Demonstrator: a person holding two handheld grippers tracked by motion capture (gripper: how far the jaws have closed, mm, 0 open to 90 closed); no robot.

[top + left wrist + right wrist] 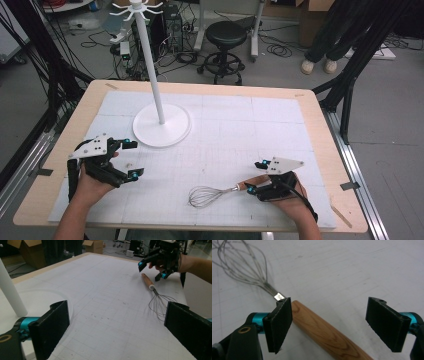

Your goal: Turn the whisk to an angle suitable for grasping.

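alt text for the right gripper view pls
The right tool is open, its two black jaws straddling the wooden handle of a whisk lying on the white gridded mat. The wire loops fan toward the upper left.

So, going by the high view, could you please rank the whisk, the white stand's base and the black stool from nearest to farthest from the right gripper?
1. Whisk: its wooden handle lies between the open jaws of the right gripper, wires pointing left.
2. White stand's base: on the mat, far left of that gripper.
3. Black stool: on the floor beyond the table's far edge.
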